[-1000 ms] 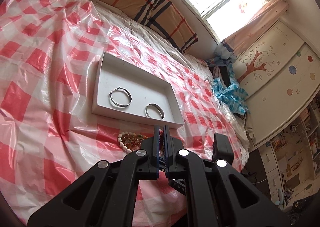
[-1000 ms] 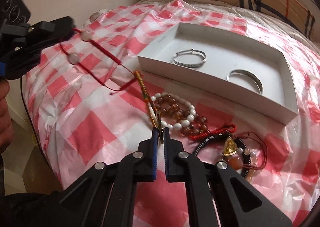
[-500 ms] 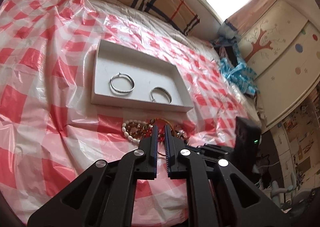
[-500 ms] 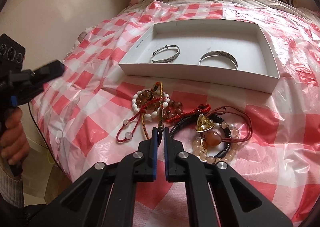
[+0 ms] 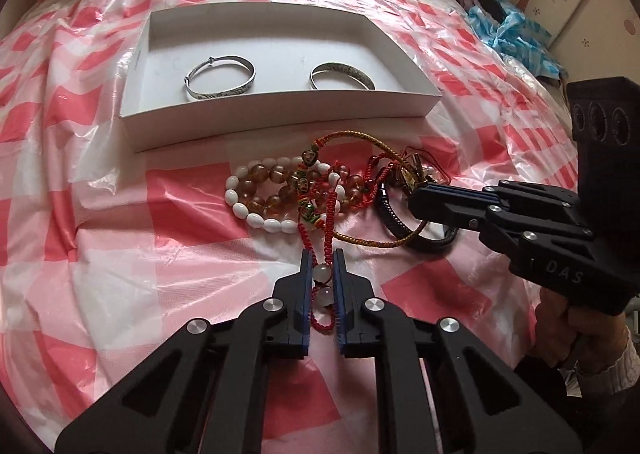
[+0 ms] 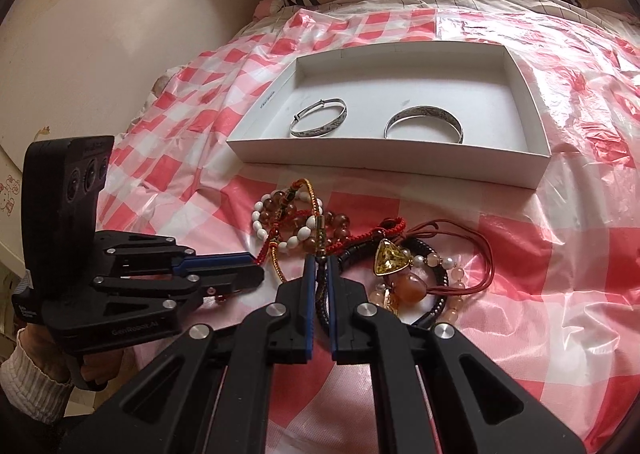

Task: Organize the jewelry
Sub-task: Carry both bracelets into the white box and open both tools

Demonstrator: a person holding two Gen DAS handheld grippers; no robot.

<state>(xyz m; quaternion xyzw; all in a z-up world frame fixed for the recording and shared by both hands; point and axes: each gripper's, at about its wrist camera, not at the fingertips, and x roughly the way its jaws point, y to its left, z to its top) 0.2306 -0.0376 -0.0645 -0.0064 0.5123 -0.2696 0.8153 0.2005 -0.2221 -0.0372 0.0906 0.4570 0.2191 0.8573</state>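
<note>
1. Left wrist view: the left gripper (image 5: pixel 322 266) has its jaws nearly closed around the red cord bracelet (image 5: pixel 325 222), pale beads between the pads; they have just been narrowing after a brief widening; the cord looks light and limp, likely to snag the bead pile (image 5: pixel 276 190); better held at a bead than on bare cord.
2. Right wrist view: the right gripper (image 6: pixel 319 274) is pinched tight on the gold cord's clasp (image 6: pixel 320 230); the white tray (image 6: pixel 384 166), holding two stiff silver bangles (image 6: pixel 319 118), lies just beyond the tangle.
</note>
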